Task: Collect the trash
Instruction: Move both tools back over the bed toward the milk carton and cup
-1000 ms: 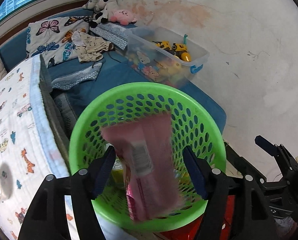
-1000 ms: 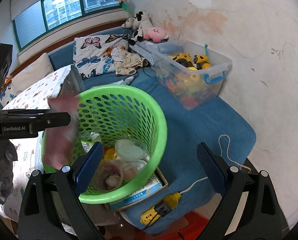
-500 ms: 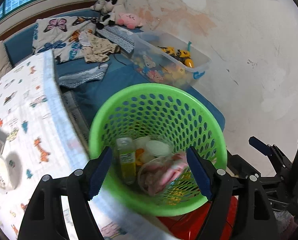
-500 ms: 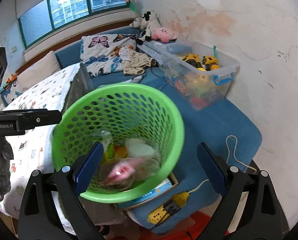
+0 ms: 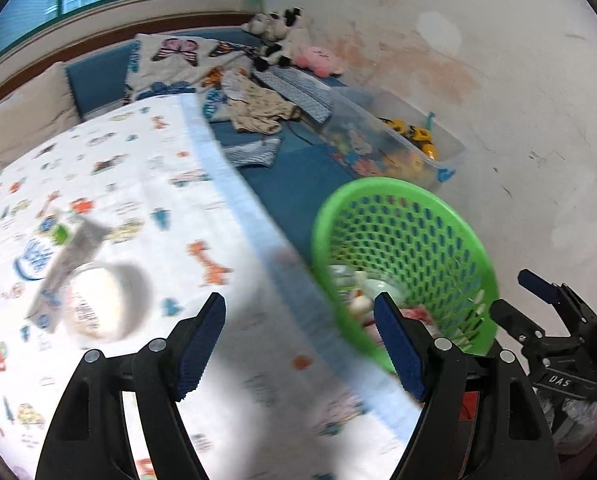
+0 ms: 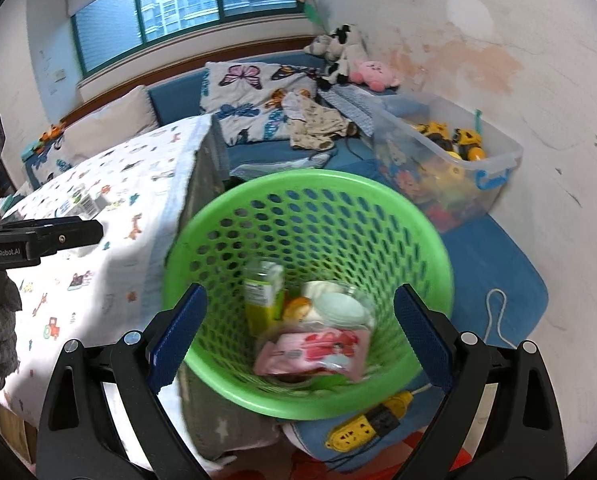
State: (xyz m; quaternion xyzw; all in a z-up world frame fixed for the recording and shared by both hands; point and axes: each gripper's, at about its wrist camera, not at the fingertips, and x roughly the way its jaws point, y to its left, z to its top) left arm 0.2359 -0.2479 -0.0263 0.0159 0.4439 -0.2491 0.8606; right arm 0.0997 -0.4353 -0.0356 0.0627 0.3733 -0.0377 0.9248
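My left gripper is open and empty above the cartoon-print tablecloth. To its left on the cloth lie a round white tub and a blurred grey-white carton. The green mesh basket stands to its right, off the table's edge. My right gripper hangs open over the basket, nothing between its fingers. Inside the basket lie a pink packet, a green bottle and white lids. One finger of the left gripper shows at the right wrist view's left edge.
A clear bin of toys stands on the blue mat by the stained wall. A yellow power strip and its white cord lie below the basket. Pillows, clothes and plush toys fill the window bench.
The pink packet left my left gripper and dropped into the basket. The left gripper then swung left, from over the basket to over the table. The right gripper shifted over the basket.
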